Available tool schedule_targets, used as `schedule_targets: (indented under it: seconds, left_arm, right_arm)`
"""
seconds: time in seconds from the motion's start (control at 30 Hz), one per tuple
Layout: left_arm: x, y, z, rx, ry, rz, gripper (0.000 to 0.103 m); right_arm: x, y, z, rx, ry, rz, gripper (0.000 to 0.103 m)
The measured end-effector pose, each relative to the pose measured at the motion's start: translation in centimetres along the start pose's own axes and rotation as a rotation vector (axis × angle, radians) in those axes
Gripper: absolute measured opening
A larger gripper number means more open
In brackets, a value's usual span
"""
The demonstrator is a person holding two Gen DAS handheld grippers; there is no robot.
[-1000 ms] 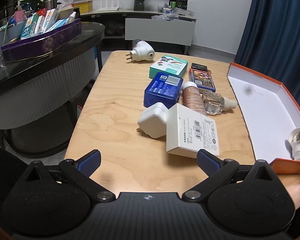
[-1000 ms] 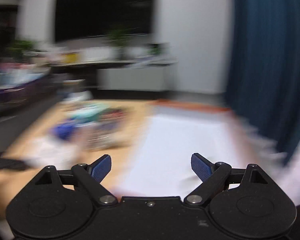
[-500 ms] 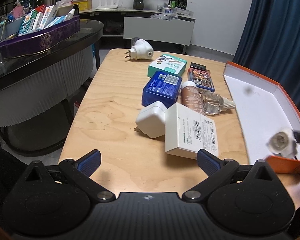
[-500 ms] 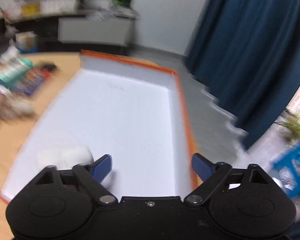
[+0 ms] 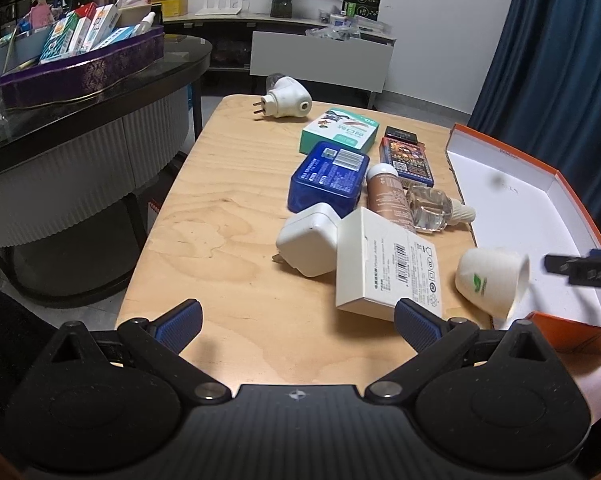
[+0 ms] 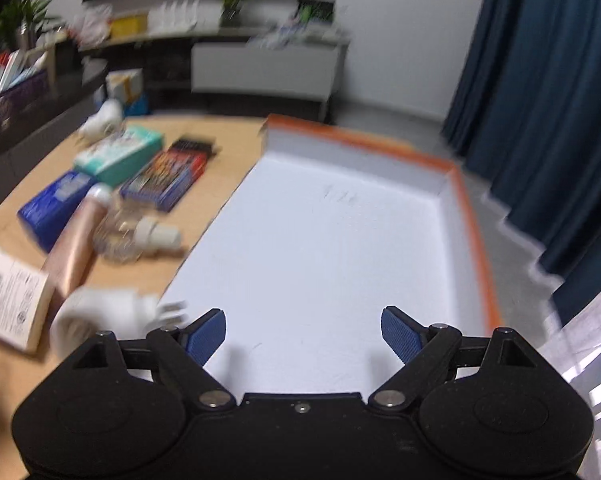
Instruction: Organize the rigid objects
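Observation:
My left gripper (image 5: 298,324) is open and holds nothing, low over the near end of the wooden table (image 5: 220,216). Ahead of it lie a white adapter box (image 5: 384,264), white charger (image 5: 308,238), blue box (image 5: 328,178), brown tube (image 5: 388,196), clear bottle (image 5: 432,208), green box (image 5: 340,130) and card pack (image 5: 406,156). My right gripper (image 6: 303,334), also open with nothing in it, hovers over the near end of the orange tray (image 6: 472,220). A small white plug-in piece (image 5: 490,280) (image 6: 100,312) is tilted at the tray's near left rim, just left of the right gripper's left finger (image 6: 206,334).
A white plug-in device (image 5: 286,98) lies at the table's far end. To the left stands a dark round table (image 5: 100,92) carrying a purple tray of boxes. Blue curtains (image 5: 560,60) hang to the right of the orange tray (image 5: 572,196).
The small white piece has moved from the tray's near corner leftward to the rim beside the adapter box. My right gripper swung about over the tray, still open. The left gripper barely moved.

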State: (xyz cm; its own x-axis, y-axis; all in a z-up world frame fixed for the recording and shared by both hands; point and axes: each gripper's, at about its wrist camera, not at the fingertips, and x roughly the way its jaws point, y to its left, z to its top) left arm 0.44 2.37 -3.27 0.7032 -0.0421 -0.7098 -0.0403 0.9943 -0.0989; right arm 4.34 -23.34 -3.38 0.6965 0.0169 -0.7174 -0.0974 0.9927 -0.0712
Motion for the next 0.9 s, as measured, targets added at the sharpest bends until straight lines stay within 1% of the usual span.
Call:
schedule_targets:
  seconds: [0.07, 0.13, 0.17, 0.2, 0.27, 0.3, 0.33, 0.43, 0.5, 0.63, 0.73, 0.8, 0.83, 0.87, 0.9]
  left_arm:
    - [0.0, 0.0, 0.0, 0.002, -0.001, 0.002, 0.103]
    - [-0.1, 0.1, 0.0, -0.001, -0.002, 0.007, 0.103]
    - [-0.2, 0.2, 0.0, -0.003, -0.002, 0.010, 0.103]
    - [-0.2, 0.3, 0.1, -0.004, -0.003, 0.013, 0.103]
    - [-0.3, 0.4, 0.1, -0.009, -0.007, 0.016, 0.103]
    - [-0.3, 0.4, 0.1, -0.012, -0.007, 0.017, 0.103]
    - [-0.2, 0.4, 0.1, -0.012, -0.006, 0.017, 0.103]
    - [0.0, 0.3, 0.1, -0.008, -0.001, 0.021, 0.103]
    - [0.0, 0.1, 0.1, -0.002, -0.001, 0.018, 0.103]
    - [-0.1, 0.2, 0.1, -0.004, -0.004, 0.020, 0.103]
    - [-0.2, 0.4, 0.1, -0.010, -0.004, 0.022, 0.103]
    - [-0.2, 0.5, 0.1, -0.015, -0.003, 0.023, 0.103]
    - [-0.1, 0.6, 0.1, -0.016, -0.003, 0.023, 0.103]
    - [-0.1, 0.7, 0.2, -0.017, -0.003, 0.022, 0.103]
    - [-0.2, 0.7, 0.1, -0.018, -0.004, 0.020, 0.103]
  right_arm:
    - [0.4, 1.6, 0.2, -0.026, 0.003, 0.051, 0.100]
    - [0.0, 3.1, 0.3, -0.047, -0.034, 0.119, 0.099]
    - [-0.4, 3.7, 0.3, -0.058, -0.055, 0.133, 0.099]
    - [-0.9, 4.3, 0.4, -0.074, -0.070, 0.111, 0.099]
    - [-1.7, 5.1, 0.2, -0.113, -0.101, 0.025, 0.099]
    - [-2.3, 5.1, 0.0, -0.124, -0.121, 0.014, 0.099]
    - [-2.8, 5.0, -0.2, -0.119, -0.137, 0.029, 0.099]
    - [-4.3, 4.3, -0.5, -0.054, -0.145, 0.144, 0.099]
    - [-4.9, 4.3, -0.8, -0.030, -0.149, 0.196, 0.099]
    - [-5.9, 5.4, -1.3, -0.033, -0.166, 0.234, 0.100]
    - [-5.5, 6.3, -1.6, -0.062, -0.156, 0.218, 0.100]
    - [-4.9, 6.6, -1.9, -0.083, -0.134, 0.163, 0.100]
    - [-4.4, 6.5, -2.0, -0.088, -0.106, 0.129, 0.100]
    - [-4.0, 6.1, -2.2, -0.077, -0.079, 0.096, 0.101]
    - [-3.9, 5.4, -2.3, -0.047, -0.060, 0.093, 0.101]
